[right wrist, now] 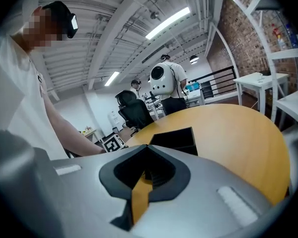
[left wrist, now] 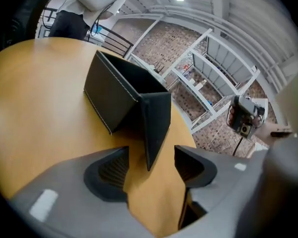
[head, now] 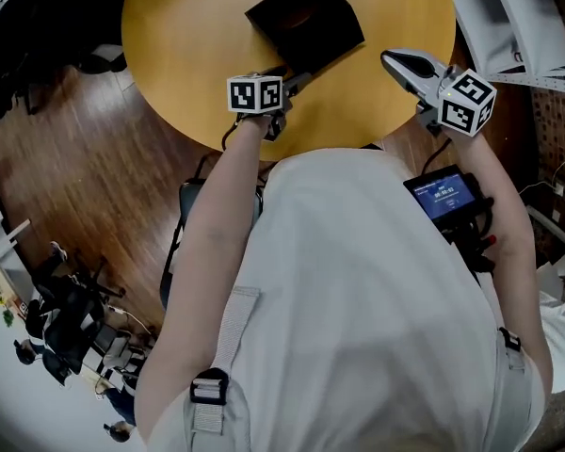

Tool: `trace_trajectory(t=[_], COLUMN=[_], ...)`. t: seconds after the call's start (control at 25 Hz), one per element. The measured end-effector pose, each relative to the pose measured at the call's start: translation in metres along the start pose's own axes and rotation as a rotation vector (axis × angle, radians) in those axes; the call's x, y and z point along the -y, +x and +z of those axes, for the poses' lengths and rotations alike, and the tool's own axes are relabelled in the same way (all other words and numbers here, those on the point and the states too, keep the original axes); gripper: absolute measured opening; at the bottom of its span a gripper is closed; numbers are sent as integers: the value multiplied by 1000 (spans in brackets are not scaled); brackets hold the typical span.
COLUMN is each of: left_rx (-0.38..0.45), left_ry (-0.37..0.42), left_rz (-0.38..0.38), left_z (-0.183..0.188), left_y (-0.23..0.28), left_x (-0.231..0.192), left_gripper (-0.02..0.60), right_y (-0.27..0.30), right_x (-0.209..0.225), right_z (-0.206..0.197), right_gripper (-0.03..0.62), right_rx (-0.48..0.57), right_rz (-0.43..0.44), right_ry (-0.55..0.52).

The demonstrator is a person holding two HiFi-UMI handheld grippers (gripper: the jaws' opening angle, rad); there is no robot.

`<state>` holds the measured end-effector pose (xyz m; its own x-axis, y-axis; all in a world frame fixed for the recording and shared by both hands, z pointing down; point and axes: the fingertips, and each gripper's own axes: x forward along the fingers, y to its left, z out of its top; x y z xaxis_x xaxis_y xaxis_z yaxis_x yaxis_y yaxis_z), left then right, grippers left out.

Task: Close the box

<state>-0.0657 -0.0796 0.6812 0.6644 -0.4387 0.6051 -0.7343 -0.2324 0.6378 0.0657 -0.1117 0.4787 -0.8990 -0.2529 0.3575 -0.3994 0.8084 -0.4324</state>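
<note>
Broadly, a round wooden table (head: pixel 188 55) is seen, and the black box (head: pixel 306 17) is set on it with its top open, just ahead of the left gripper (left wrist: pixel 151 170). That gripper's jaws are spread wide, with the lower corner of the box's upright flap (left wrist: pixel 156 123) between them, pressed by neither pad. The right gripper (right wrist: pixel 148 150) is held over the table edge to the box's right, with its jaws brought together on nothing.

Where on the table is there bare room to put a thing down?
The table is bare left of the box and right of it, up to the right gripper. It is crowded at the near edge, where the left gripper straddles the box's flap.
</note>
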Motion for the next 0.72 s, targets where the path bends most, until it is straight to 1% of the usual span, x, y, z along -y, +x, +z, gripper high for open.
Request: trace_trajectory(t=[0.12,0.2,0.24,0.28,0.32,0.36,0.44,0.52,0.56,0.64,0.72], left_rx=[-57,-80,-76,-65,-53,-42,-28,-11,5,64,164], left_ry=[58,77,73,61,47,33,-9,-103,-173,-359,-554], left_rz=[-14,-1,12,23,21,-1,-83,-185,-243,-376,-510], left_z=[-7,-11,-12,-11,-9,-8,-5,0,3,16,36], left_y=[19,27,29,30,30,30,27,20,14,0,-20], left_x=[3,2,1,0,1,4,16,30,39,59,79], left_gripper=[281,228,177,74,64,62,60,61,64,74,84], right_y=[-9,-12,-14,-16,-18,-19,-21,-23,-25,-31,-40], right_x=[3,5,6,6,7,7,10,12,13,17,22], right_z=[-7,-9,-9,-9,-8,-7,-2,2,3,5,5], right_gripper=[0,0,0,0,0,0,0,0,0,0,0], right_rx=[4,10,13,17,20,24,30,39,49,82,123], right_rz=[-31,-48,-55,-60,-63,-65,-73,-85,-91,-106,-122], right_ry=[15,24,26,26,23,19,15,19,25,54,100])
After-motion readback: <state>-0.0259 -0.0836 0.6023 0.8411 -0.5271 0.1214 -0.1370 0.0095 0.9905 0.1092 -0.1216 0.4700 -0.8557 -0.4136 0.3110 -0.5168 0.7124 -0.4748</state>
